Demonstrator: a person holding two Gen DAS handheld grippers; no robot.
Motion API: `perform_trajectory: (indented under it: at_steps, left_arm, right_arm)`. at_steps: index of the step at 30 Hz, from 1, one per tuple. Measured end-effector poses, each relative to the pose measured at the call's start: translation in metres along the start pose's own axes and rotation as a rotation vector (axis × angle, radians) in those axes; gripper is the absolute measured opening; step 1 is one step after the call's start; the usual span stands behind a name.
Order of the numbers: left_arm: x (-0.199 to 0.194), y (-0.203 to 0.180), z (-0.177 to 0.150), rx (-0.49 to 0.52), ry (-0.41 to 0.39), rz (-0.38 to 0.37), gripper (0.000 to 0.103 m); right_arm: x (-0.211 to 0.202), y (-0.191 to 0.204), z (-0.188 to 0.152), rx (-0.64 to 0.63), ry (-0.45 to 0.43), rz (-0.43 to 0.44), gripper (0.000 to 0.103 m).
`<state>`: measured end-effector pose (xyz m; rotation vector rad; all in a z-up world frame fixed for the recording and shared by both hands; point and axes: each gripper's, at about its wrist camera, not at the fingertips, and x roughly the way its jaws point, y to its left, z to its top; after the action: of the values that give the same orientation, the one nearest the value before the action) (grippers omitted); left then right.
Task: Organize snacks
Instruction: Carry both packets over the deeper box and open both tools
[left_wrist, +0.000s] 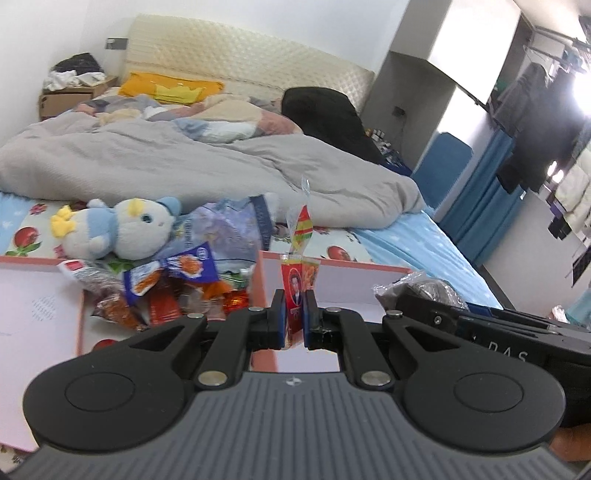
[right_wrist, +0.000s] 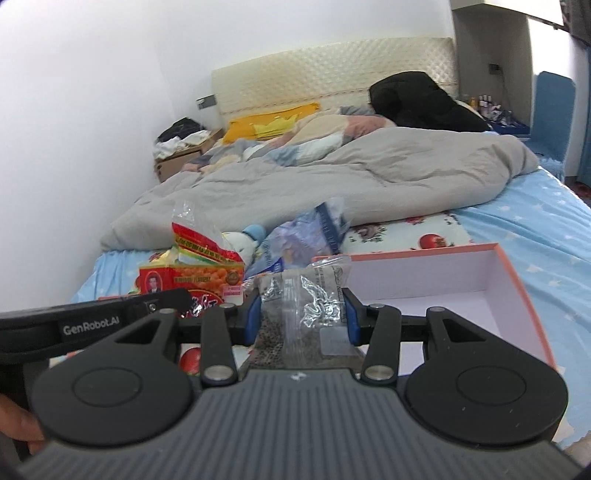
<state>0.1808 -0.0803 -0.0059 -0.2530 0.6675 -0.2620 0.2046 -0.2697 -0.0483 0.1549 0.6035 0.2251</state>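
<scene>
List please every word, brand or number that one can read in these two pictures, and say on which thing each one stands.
"GenRobot.AI": on the left hand-held gripper, its black side as the right wrist view shows it.
"DAS": on the right hand-held gripper, its black side in the left wrist view; the letters may run on out of sight.
Red snack packet: print too blurred to read.
Clear seed bag: label too blurred.
Blue snack packet: unreadable.

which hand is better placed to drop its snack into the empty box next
Right, probably. The right hand-held gripper, shut on the clear seed packet, has the empty box open just ahead of it. The left hand-held gripper holds the red snack bag nearer the dividing wall.
</scene>
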Motion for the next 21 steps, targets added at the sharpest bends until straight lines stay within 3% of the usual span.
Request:
perform_trajectory:
  at_steps: [10,21]
  left_arm:
    - [0.070,-0.037,0.002,0.052,0.097,-0.031,0.010]
    - [0.166,-0.061,-0.015,0.090,0.254,-0.034,0.010]
  right_arm:
    - [0.020,-0.059,-0.007,0.068,0.036,-0.072,0.047]
    - [0.063,-0.124,-0.033,0.136,0.139,-0.135,0.047]
